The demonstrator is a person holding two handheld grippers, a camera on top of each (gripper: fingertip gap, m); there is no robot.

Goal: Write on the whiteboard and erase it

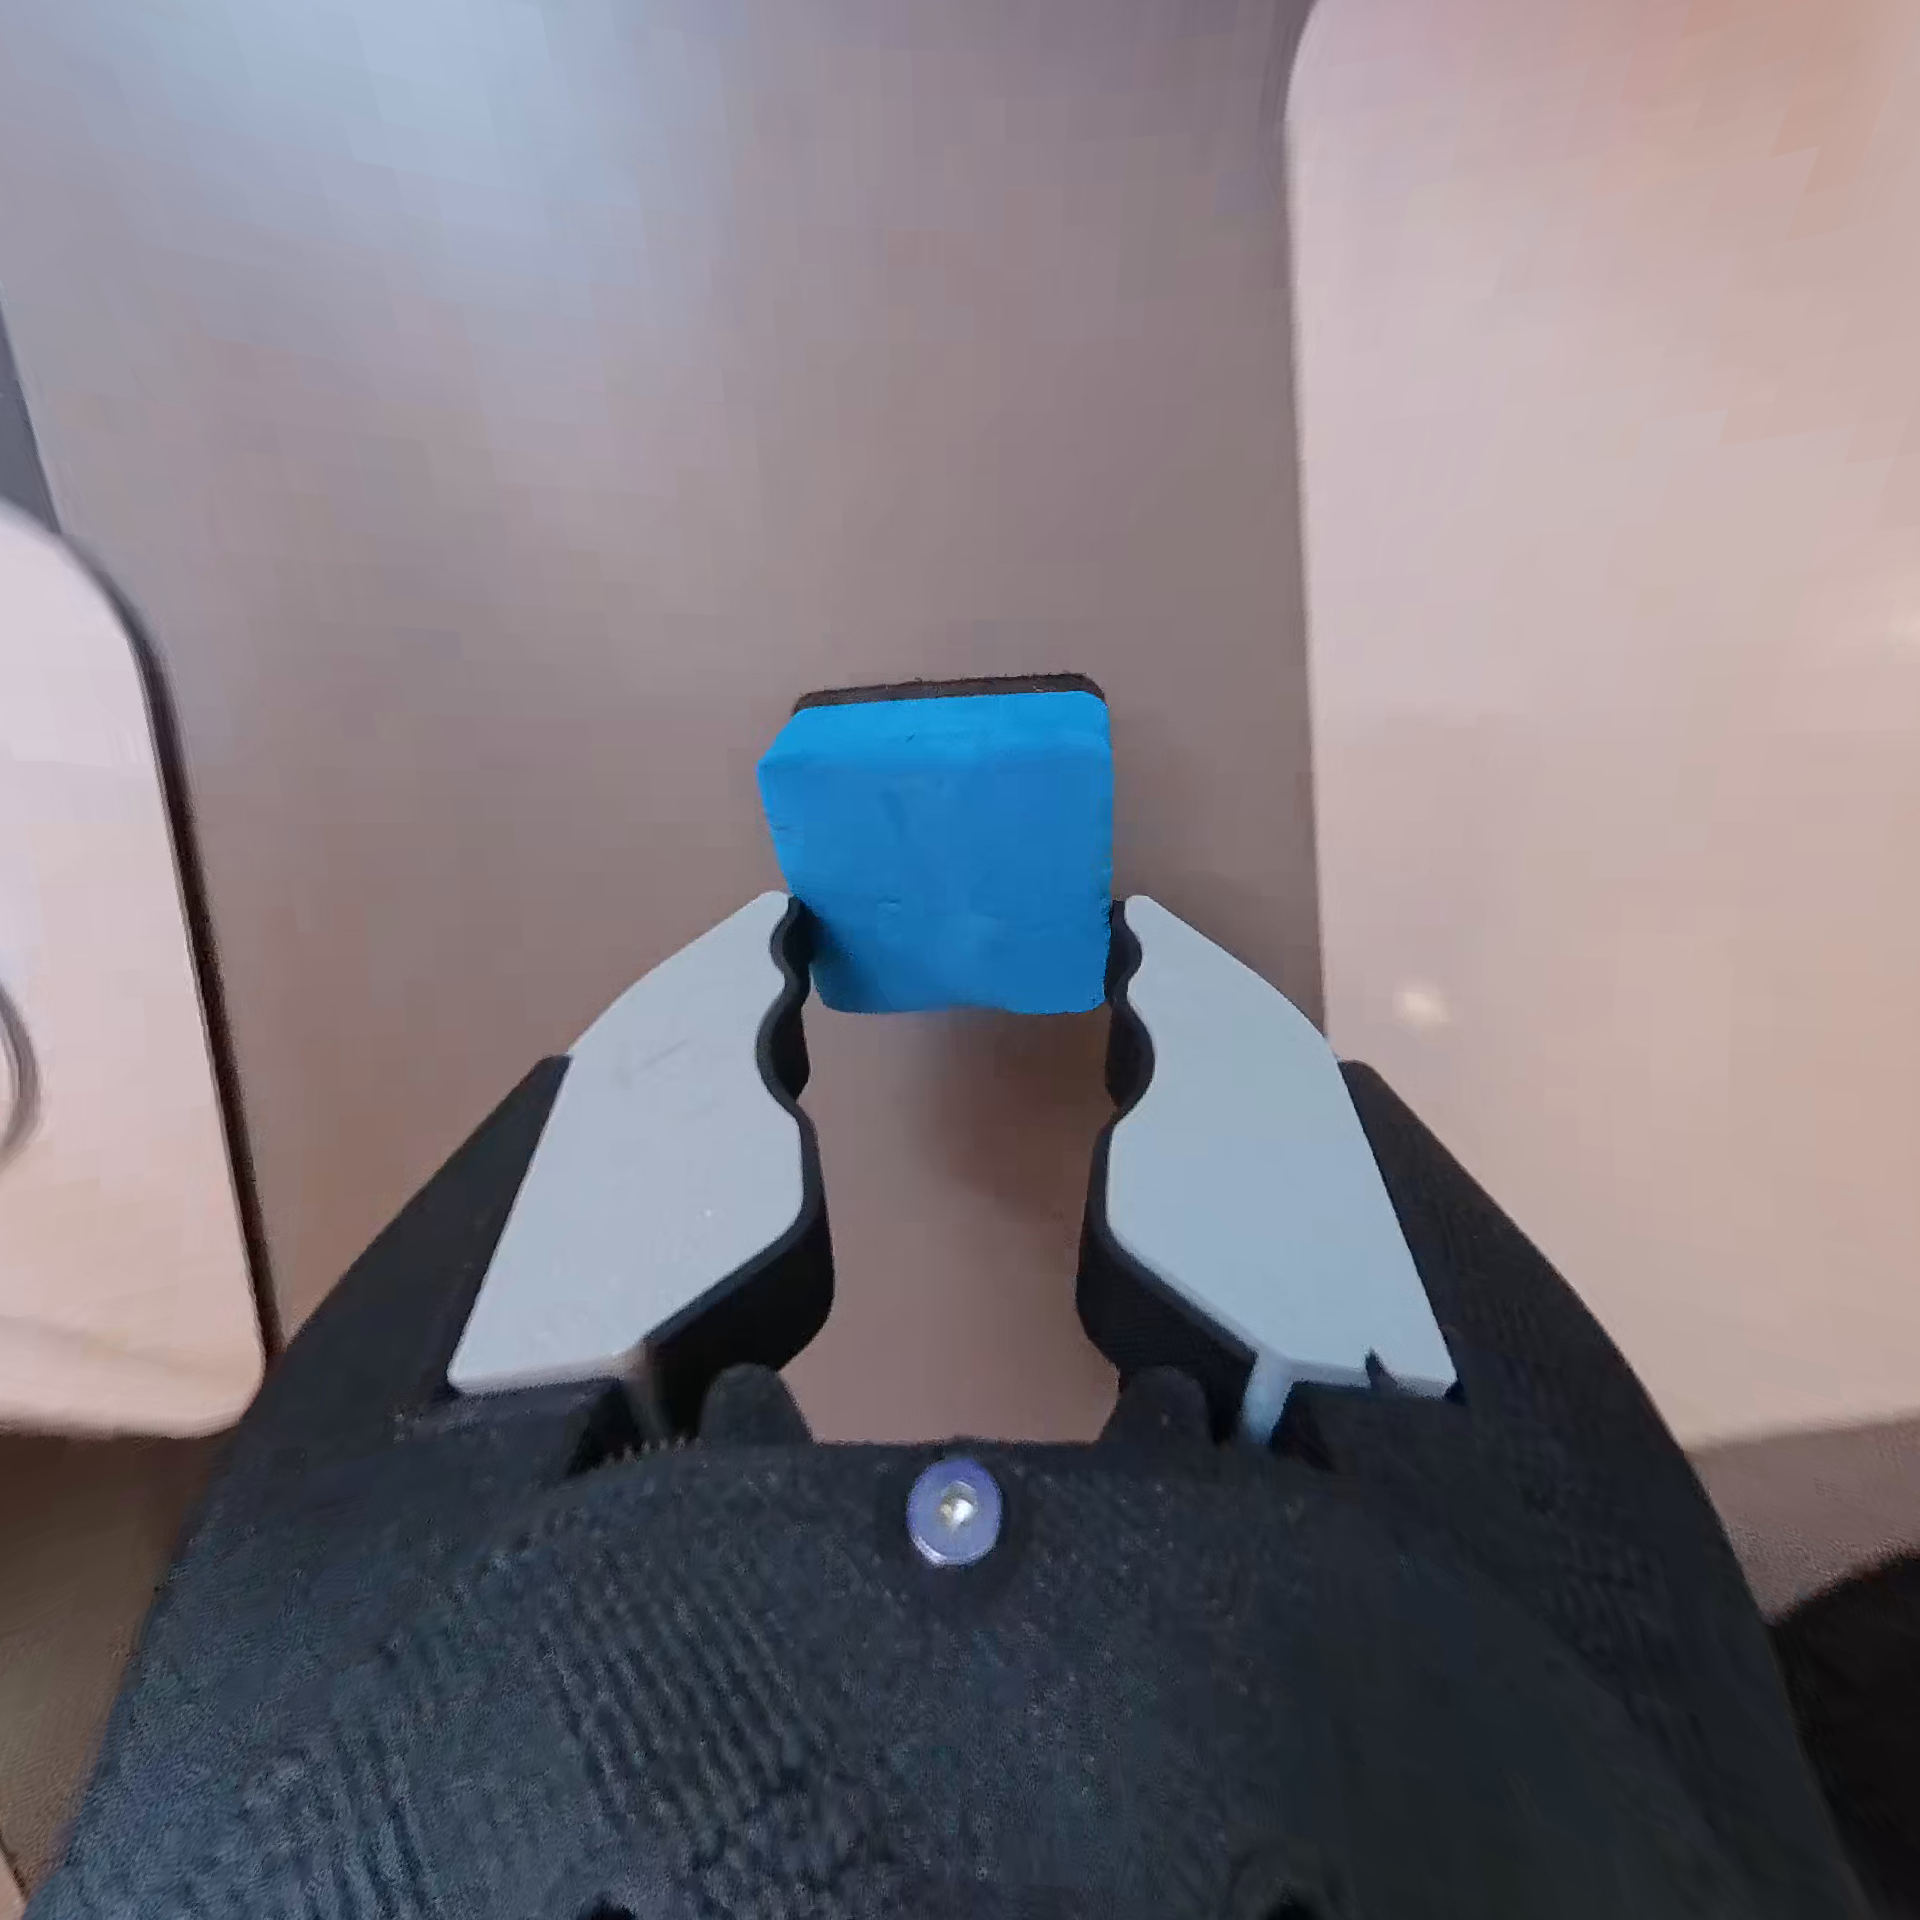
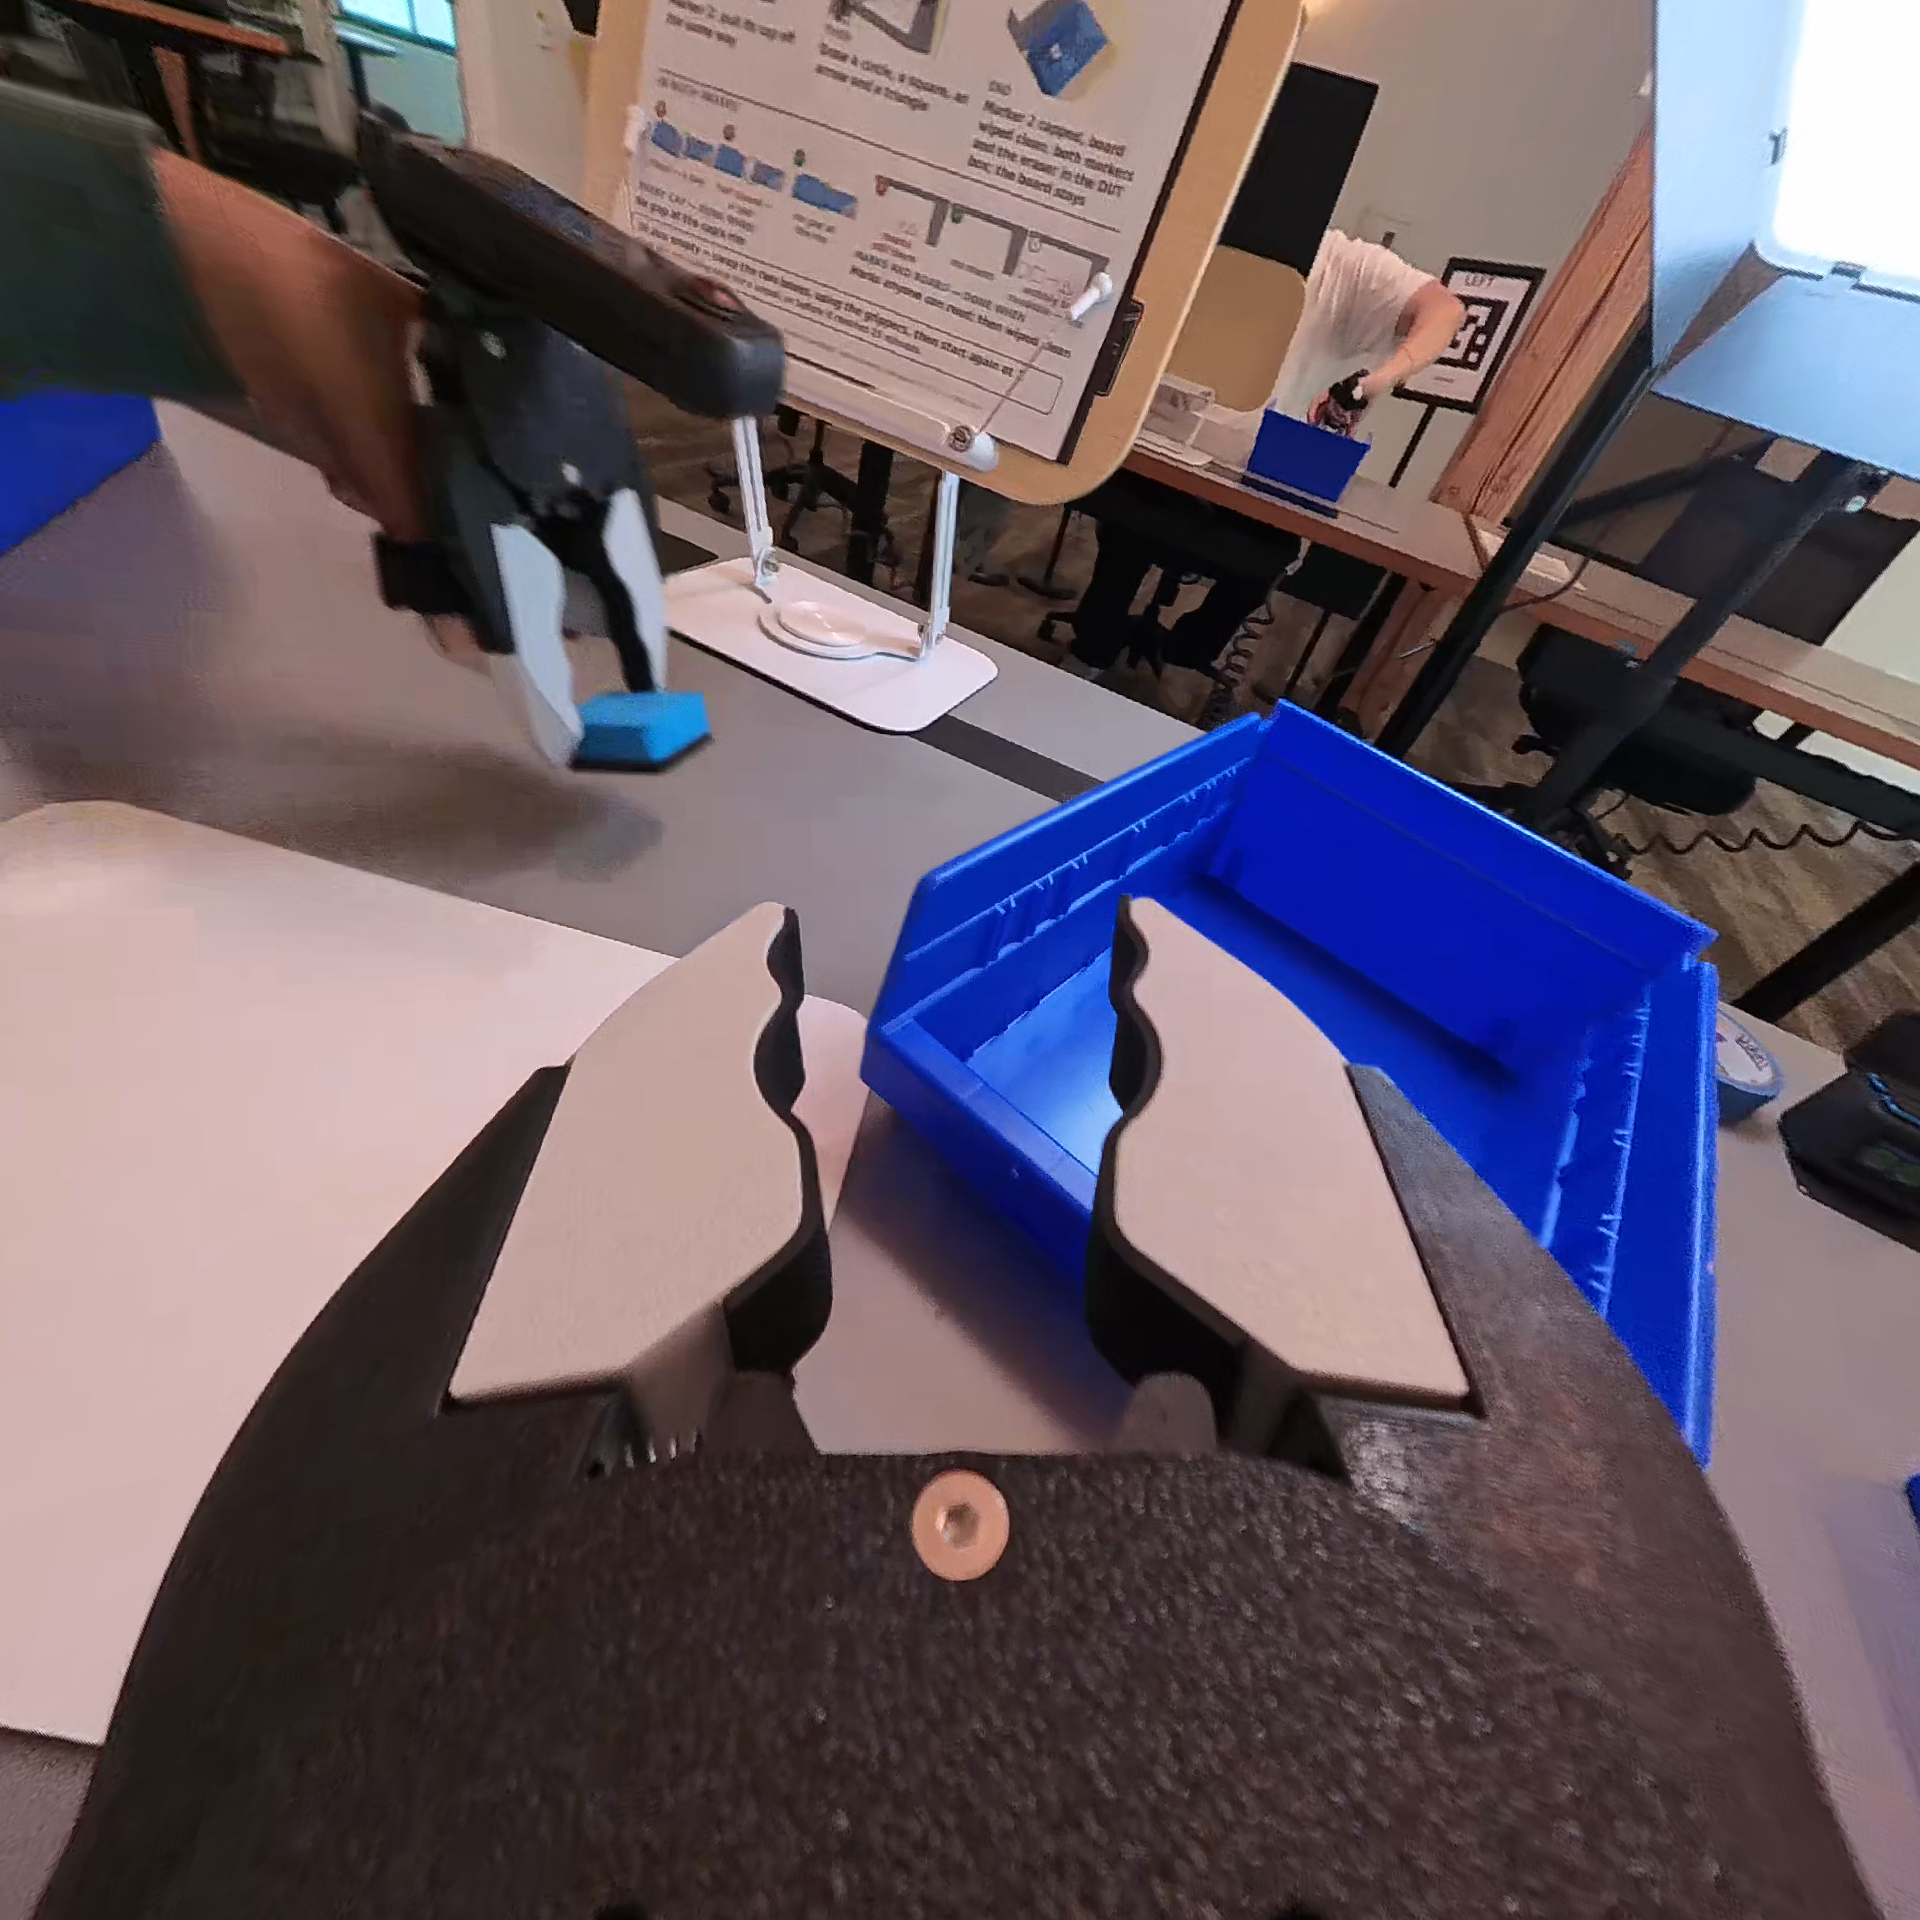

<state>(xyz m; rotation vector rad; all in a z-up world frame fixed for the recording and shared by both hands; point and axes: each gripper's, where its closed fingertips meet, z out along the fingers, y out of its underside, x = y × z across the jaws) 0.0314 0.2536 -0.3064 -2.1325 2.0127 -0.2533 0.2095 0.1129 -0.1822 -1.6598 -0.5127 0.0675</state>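
My left gripper [image 1: 951,940] is shut on a blue eraser [image 1: 935,862] with a black felt underside, held over the grey table. In the right wrist view the left gripper [image 2: 597,717] points down, holding the eraser [image 2: 644,727] just above the table beyond the whiteboard [image 2: 260,1091]. The whiteboard lies flat at the left and looks blank; its pale surface also shows at the right of the left wrist view [image 1: 1610,727]. My right gripper [image 2: 956,935] is open and empty, hovering over the whiteboard's right edge beside the blue bin [image 2: 1351,1039].
The blue bin is open and looks empty. An instruction sheet on a stand [image 2: 914,208] sits on a white base [image 2: 852,655] at the table's far side. A tape roll [image 2: 1751,1070] and a dark device [image 2: 1860,1132] lie at right. A person [image 2: 1361,322] works at another table. The tips of one gripper are about 25 centimetres away from the tips of the other.
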